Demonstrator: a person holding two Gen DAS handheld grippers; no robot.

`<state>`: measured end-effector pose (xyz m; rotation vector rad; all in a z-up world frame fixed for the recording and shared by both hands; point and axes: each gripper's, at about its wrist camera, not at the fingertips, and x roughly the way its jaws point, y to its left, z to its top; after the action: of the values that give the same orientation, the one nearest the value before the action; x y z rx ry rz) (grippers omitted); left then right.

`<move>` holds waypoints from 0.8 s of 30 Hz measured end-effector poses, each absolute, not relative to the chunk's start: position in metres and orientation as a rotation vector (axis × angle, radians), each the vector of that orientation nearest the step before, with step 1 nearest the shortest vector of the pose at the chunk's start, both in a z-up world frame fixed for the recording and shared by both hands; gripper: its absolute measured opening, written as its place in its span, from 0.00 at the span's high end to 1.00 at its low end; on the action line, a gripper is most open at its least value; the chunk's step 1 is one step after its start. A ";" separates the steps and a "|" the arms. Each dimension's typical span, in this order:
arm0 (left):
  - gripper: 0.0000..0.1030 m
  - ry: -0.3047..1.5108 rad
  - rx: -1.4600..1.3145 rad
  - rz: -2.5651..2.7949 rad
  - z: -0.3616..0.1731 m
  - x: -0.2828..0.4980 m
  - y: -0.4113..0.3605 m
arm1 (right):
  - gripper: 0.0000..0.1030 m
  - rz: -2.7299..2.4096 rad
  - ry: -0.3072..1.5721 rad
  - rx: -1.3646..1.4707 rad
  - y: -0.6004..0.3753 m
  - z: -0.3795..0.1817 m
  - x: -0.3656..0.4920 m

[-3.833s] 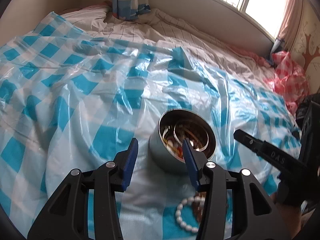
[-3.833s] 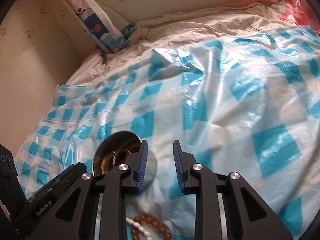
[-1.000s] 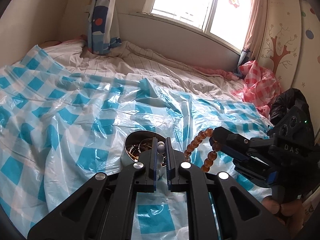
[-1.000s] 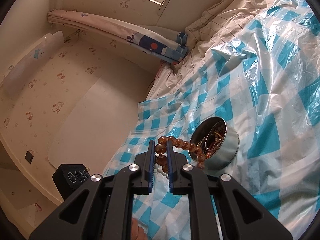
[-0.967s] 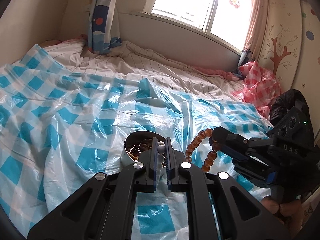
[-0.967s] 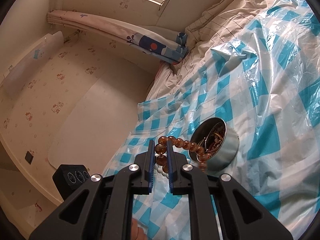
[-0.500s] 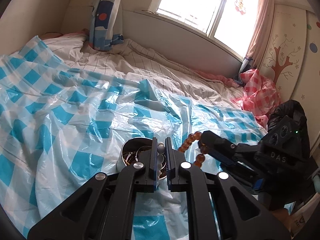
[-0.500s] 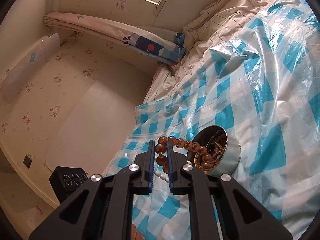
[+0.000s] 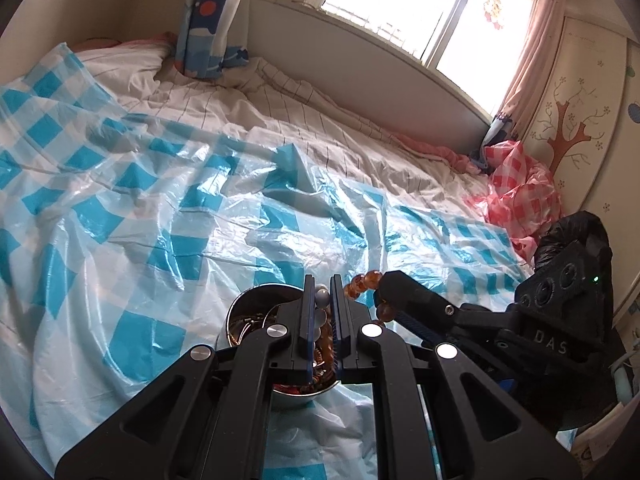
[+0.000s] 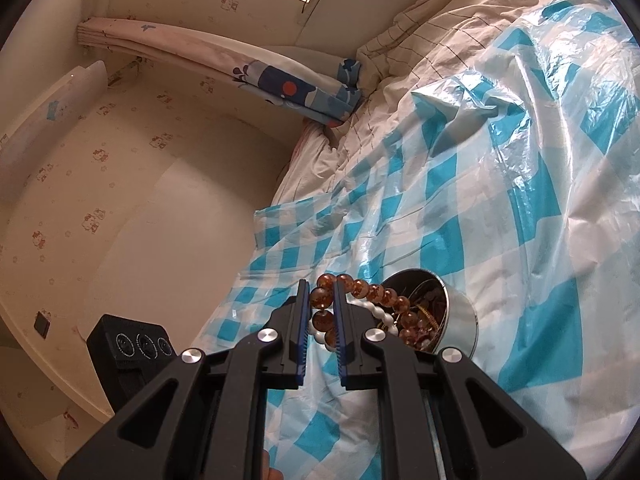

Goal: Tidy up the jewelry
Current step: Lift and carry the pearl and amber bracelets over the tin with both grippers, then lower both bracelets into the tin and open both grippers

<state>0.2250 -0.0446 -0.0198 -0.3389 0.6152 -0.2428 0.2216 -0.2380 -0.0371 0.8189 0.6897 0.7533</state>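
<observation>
left gripper: black two-finger gripper with blue pads (image 9: 321, 294), fingers nearly together, pinching a white pearl-bead bracelet (image 9: 322, 298); its strand hangs between the pads above the tin
right gripper: same black build (image 10: 321, 294), fingers close together, pinching an amber-brown round-bead bracelet (image 10: 321, 298)
amber bracelet: one bead clamped at the fingertips, rest of the loop arcs right and drops toward the tin's mouth; from the left wrist view its beads (image 9: 362, 281) show right beside the left fingertips
pearl bracelet: from the right wrist view its white beads (image 10: 376, 313) run just behind the amber loop, near the tin's rim
tin: round shiny metal tin (image 9: 240, 316), open, upright on the sheet, holding tangled gold-tone jewelry; directly below both fingertips
surface: crinkled blue-and-white checked plastic sheet (image 9: 132, 216) spread over a striped white bedcover (image 9: 304, 120)
grippers relative: tips near each other, right one (image 9: 390, 284) coming in from the right of the left view
background: window (image 9: 420, 12), patterned blue curtain (image 9: 208, 20), red-checked plastic bag (image 9: 520, 196) at far right
</observation>
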 end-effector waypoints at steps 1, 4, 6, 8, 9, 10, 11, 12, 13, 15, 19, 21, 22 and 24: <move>0.94 0.621 -0.337 -0.242 -0.022 0.226 -0.045 | 0.88 0.750 0.692 0.816 -0.237 -0.038 0.224; 0.93 0.677 -0.315 -0.223 -0.036 0.236 -0.048 | 0.88 0.741 0.699 0.805 -0.234 -0.041 0.228; 0.93 0.733 -0.303 -0.187 -0.048 0.242 -0.048 | 0.88 0.735 0.707 0.797 -0.232 -0.043 0.230; 0.93 0.773 -0.298 -0.137 -0.058 0.245 -0.043 | 0.88 0.726 0.718 0.781 -0.228 -0.046 0.233; 0.93 0.780 -0.300 -0.117 -0.059 0.246 -0.039 | 0.88 0.724 0.726 0.774 -0.226 -0.048 0.234; 0.93 0.779 -0.303 -0.097 -0.059 0.245 -0.035 | 0.88 0.722 0.731 0.768 -0.224 -0.049 0.235; 0.93 0.777 -0.307 -0.085 -0.059 0.245 -0.032 | 0.88 0.719 0.737 0.758 -0.221 -0.051 0.237; 0.93 0.767 -0.326 -0.078 -0.057 0.244 -0.024 | 0.88 0.718 0.743 0.747 -0.218 -0.052 0.238; 0.92 0.761 -0.338 -0.075 -0.056 0.242 -0.021 | 0.87 0.716 0.748 0.734 -0.215 -0.053 0.239; 0.87 0.742 -0.327 -0.029 -0.052 0.238 -0.014 | 0.86 0.708 0.760 0.700 -0.208 -0.054 0.241; 0.81 0.720 -0.356 -0.005 -0.045 0.232 -0.001 | 0.86 0.681 0.808 0.582 -0.187 -0.060 0.245; 0.78 0.713 -0.366 0.002 -0.042 0.229 0.003 | 0.86 0.671 0.833 0.527 -0.177 -0.063 0.245; 0.74 0.712 -0.372 0.007 -0.042 0.228 0.005 | 0.86 0.667 0.835 0.499 -0.174 -0.064 0.244; 0.69 0.710 -0.374 0.015 -0.041 0.226 0.007 | 0.84 0.658 0.824 0.466 -0.171 -0.061 0.241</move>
<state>0.2258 0.0068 -0.0406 -0.3740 0.7099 0.0149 0.2406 -0.1712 -0.0611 0.4656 0.8242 0.6584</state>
